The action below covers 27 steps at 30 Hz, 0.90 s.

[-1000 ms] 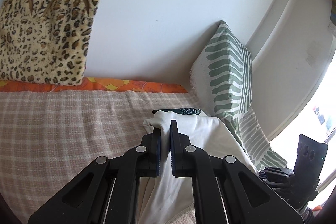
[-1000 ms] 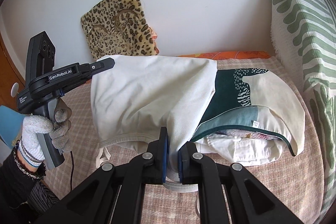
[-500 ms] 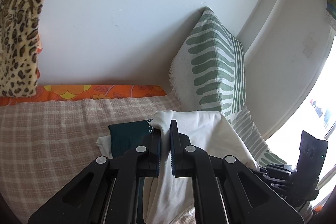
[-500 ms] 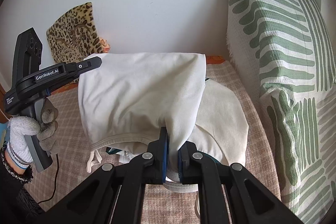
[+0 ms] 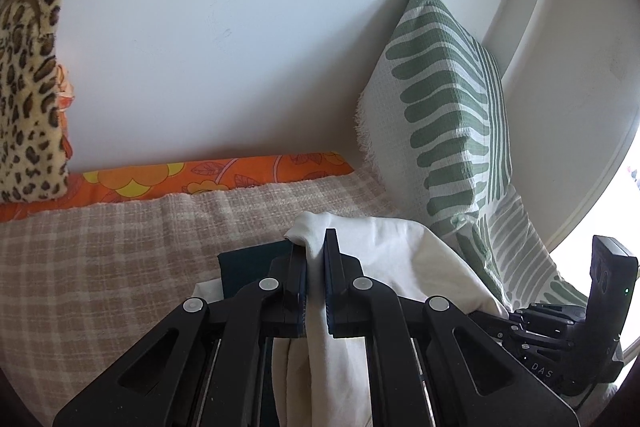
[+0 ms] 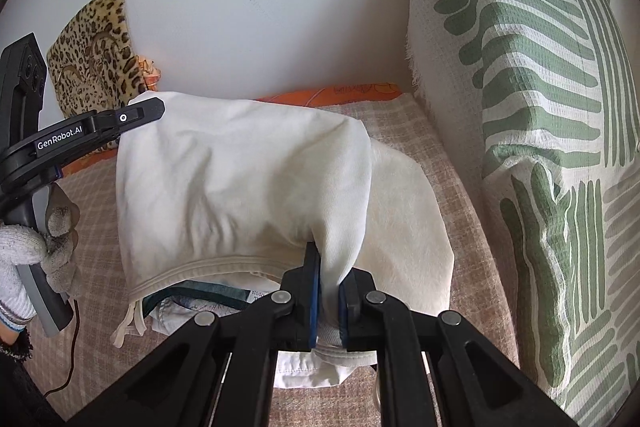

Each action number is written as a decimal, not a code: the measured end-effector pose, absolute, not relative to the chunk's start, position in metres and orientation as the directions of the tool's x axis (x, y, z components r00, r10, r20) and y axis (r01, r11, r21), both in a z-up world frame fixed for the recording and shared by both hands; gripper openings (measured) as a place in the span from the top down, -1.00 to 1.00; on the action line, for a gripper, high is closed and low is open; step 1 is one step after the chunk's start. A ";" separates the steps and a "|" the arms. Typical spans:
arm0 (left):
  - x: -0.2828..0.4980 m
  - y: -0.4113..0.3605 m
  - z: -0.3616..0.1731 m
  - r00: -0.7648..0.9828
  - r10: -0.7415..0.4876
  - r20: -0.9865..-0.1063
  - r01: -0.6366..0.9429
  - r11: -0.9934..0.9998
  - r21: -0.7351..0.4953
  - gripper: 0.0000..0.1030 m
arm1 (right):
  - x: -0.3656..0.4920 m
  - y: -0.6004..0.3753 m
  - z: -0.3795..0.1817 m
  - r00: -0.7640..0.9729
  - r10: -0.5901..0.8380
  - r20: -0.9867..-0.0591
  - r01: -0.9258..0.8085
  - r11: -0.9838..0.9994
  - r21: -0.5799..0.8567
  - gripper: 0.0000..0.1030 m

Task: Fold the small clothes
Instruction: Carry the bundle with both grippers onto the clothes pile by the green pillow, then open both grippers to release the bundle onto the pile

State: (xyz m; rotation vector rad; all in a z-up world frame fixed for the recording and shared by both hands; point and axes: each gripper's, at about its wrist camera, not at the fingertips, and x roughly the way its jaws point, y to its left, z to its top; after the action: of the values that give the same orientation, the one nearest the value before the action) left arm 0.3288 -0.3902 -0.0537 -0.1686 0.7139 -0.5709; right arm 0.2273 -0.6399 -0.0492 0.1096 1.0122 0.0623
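A bed covered with a beige checked woven blanket (image 5: 100, 259) stands against a pale wall, an orange flowered sheet (image 5: 180, 181) showing along its far edge. Compared with a second ago, both views have swung toward the bed's right end: the green-and-white leaf-patterned cushion (image 6: 532, 99) now looms larger, and the leopard-print plush cushion (image 6: 96, 55) has slid to the left. The cream cotton garment (image 6: 240, 187) hangs stretched between both tools over the pile of pale and dark-teal clothes (image 6: 404, 219) near the green cushion, covering more of it than before. The left gripper (image 5: 315, 247) and right gripper (image 6: 329, 267) each have jaws clenched on that garment's edge. A white-gloved hand (image 6: 28, 247) holds the left tool.
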 end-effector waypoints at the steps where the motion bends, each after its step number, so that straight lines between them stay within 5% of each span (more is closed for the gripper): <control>1: 0.331 -0.391 -0.056 0.611 -0.543 -0.576 0.438 0.838 -0.325 0.89 | 0.229 -0.642 -0.052 0.524 0.115 -0.844 0.004 0.991 0.137 0.90; 7: 0.352 -0.388 -0.071 0.605 -0.510 -0.611 0.397 0.859 -0.323 0.89 | 0.233 -0.659 -0.068 0.494 0.285 -0.821 0.064 0.930 0.361 0.70; 10: 0.363 -0.386 -0.077 0.598 -0.469 -0.650 0.363 0.882 -0.302 0.76 | 0.232 -0.657 -0.073 0.480 0.298 -0.825 0.063 0.926 0.371 0.11; 15: 0.366 -0.377 -0.077 0.613 -0.419 -0.670 0.340 0.905 -0.254 0.44 | 0.230 -0.655 -0.074 0.482 0.161 -0.861 0.092 0.968 0.232 0.11; 19: 0.354 -0.368 -0.077 0.603 -0.434 -0.670 0.377 0.894 -0.241 0.43 | 0.225 -0.660 -0.063 0.539 0.160 -0.827 0.117 0.958 0.261 0.11; 27: 0.312 -0.375 -0.111 0.532 -0.429 -0.730 0.464 0.869 -0.173 0.43 | 0.245 -0.622 -0.078 0.494 0.007 -0.869 0.036 0.999 0.029 0.17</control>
State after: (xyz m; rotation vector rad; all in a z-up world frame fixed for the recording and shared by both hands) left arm 0.3123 -0.3751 -0.1106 0.0445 0.8579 -0.5332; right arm 0.2452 -0.6222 -0.0779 0.0454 1.0536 -0.0178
